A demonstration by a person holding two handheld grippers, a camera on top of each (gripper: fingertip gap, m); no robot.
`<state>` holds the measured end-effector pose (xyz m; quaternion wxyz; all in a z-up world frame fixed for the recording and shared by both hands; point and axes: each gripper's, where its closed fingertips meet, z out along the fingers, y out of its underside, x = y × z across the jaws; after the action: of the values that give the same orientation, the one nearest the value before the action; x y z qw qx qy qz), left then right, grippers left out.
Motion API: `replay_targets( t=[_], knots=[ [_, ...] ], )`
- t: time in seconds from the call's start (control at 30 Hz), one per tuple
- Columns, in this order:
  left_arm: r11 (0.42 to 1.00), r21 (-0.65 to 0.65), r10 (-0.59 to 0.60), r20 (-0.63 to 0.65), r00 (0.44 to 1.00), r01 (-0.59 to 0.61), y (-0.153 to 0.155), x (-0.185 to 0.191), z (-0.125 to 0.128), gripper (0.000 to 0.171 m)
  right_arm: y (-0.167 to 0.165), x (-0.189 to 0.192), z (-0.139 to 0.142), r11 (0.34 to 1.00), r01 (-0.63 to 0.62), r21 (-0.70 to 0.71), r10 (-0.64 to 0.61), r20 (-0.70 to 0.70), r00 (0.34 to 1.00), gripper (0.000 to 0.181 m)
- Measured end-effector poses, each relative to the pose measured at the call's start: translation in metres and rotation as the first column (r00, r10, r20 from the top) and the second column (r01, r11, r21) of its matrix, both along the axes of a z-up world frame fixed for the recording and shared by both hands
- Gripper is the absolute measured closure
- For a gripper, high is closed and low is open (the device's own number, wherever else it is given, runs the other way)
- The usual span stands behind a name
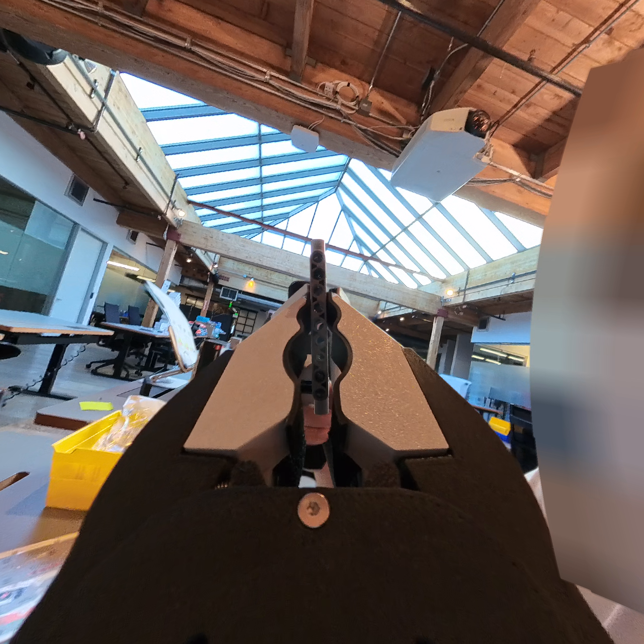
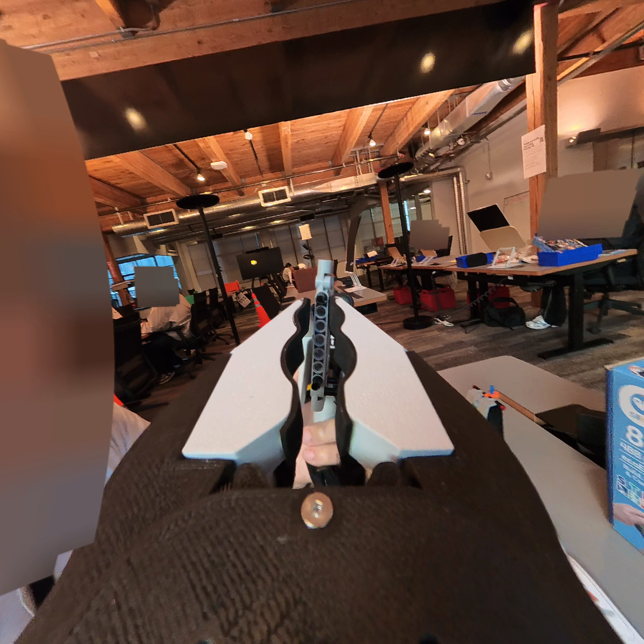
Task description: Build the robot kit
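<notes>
A yellow bin [image 1: 83,460] sits on the table [image 1: 21,449] at left, under a skylight [image 1: 265,181]. The left gripper [image 1: 319,296] pinches a dark holed beam [image 1: 319,324]. The right gripper [image 2: 322,303] clamps a grey and black brick assembly [image 2: 320,341]; a blue box [image 2: 625,453] stands on the grey table [image 2: 543,453] at right.

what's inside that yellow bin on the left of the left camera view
The yellow bin holds crumpled clear plastic, apparently bags, heaped above its rim. What the bags contain and whatever lies below them is hidden by the bin's wall and by the left gripper in front.
</notes>
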<state>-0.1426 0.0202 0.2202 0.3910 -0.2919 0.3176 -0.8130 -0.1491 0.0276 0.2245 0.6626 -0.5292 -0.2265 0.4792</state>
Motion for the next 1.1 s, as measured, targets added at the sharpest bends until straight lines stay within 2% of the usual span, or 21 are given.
replay_targets(
  t=[0.1,0.13,0.2,0.27,0.3,0.37,0.47,0.53,0.6,0.67,0.7,0.73,0.8,0.87,0.93,1.0,1.03,1.07,1.1],
  knots=[
    [0.996,0.025,0.084,-0.041,0.996,-0.083,0.015,0.0,-0.004,0.167,0.011,0.017,-0.007,0.998,0.066,0.001,-0.066,0.023,0.998,0.176],
    [0.994,0.014,0.112,-0.019,0.994,-0.112,0.023,-0.007,-0.001,0.167,0.015,0.027,-0.009,0.995,0.1,0.006,-0.1,0.029,0.995,0.172],
    [0.993,-0.008,0.119,0.0,0.993,-0.119,0.038,-0.025,0.006,0.167,0.029,0.053,-0.021,0.986,0.169,-0.004,-0.169,0.067,0.983,0.166],
    [0.987,-0.033,0.16,0.006,0.987,-0.16,0.056,-0.043,0.01,0.167,0.052,0.09,-0.04,0.955,0.298,0.002,-0.297,0.099,0.95,0.166],
    [0.982,-0.041,0.184,0.019,0.983,-0.183,0.064,-0.052,0.012,0.167,0.069,0.113,-0.055,0.918,0.396,0.008,-0.393,0.126,0.911,0.167],
    [0.974,-0.058,0.222,0.028,0.975,-0.22,0.079,-0.067,0.014,0.167,0.107,0.17,-0.096,0.793,0.605,-0.074,-0.592,0.143,0.793,0.169],
    [0.963,-0.072,0.263,0.036,0.964,-0.26,0.094,-0.084,0.016,0.167,0.134,0.221,-0.151,0.683,0.72,-0.125,-0.682,0.246,0.689,0.174],
    [0.956,-0.076,0.285,0.035,0.958,-0.282,0.101,-0.092,0.016,0.167,0.137,0.238,-0.163,0.643,0.757,-0.118,-0.708,0.286,0.646,0.175],
    [0.954,-0.079,0.292,0.037,0.956,-0.289,0.104,-0.097,0.016,0.167,0.131,0.25,-0.161,0.61,0.788,-0.087,-0.729,0.33,0.6,0.173],
    [0.957,-0.071,0.284,0.03,0.958,-0.281,0.105,-0.099,0.016,0.167,0.117,0.253,-0.141,0.614,0.788,-0.041,-0.737,0.326,0.592,0.166],
    [0.959,-0.067,0.279,0.029,0.96,-0.277,0.104,-0.099,0.016,0.167,0.105,0.248,-0.121,0.632,0.775,-0.021,-0.735,0.3,0.608,0.154],
    [0.959,-0.061,0.277,0.026,0.96,-0.275,0.103,-0.099,0.016,0.167,0.09,0.239,-0.099,0.659,0.752,0.013,-0.724,0.283,0.63,0.154],
    [0.96,-0.042,0.277,0.006,0.961,-0.277,0.102,-0.095,0.015,0.167,0.059,0.207,-0.058,0.722,0.68,0.13,-0.684,0.279,0.674,0.155],
    [0.963,-0.013,0.27,-0.025,0.963,-0.27,0.099,-0.089,0.012,0.167,0.039,0.166,-0.046,0.806,0.558,0.2,-0.588,0.391,0.708,0.152],
    [0.975,0.029,0.224,-0.088,0.971,-0.222,0.09,-0.078,0.005,0.167,0.025,0.127,-0.075,0.895,0.428,0.124,-0.413,0.59,0.694,0.151],
    [0.988,0.073,0.147,-0.213,0.966,-0.134,0.077,-0.059,-0.01,0.167,0.0,0.096,-0.119,0.953,0.294,0.078,-0.253,0.74,0.623,0.151],
    [0.992,0.093,0.113,-0.285,0.952,-0.089,0.071,-0.048,-0.021,0.167,-0.01,0.089,-0.137,0.956,0.279,0.092,-0.246,0.771,0.587,0.153],
    [0.993,0.112,0.082,-0.355,0.931,-0.045,0.064,-0.037,-0.033,0.167,-0.018,0.086,-0.149,0.949,0.299,0.105,-0.268,0.77,0.58,0.156],
    [0.992,0.128,0.045,-0.425,0.904,0.011,0.055,-0.026,-0.046,0.167,-0.026,0.079,-0.155,0.949,0.303,0.087,-0.27,0.721,0.638,0.156]
  ],
)
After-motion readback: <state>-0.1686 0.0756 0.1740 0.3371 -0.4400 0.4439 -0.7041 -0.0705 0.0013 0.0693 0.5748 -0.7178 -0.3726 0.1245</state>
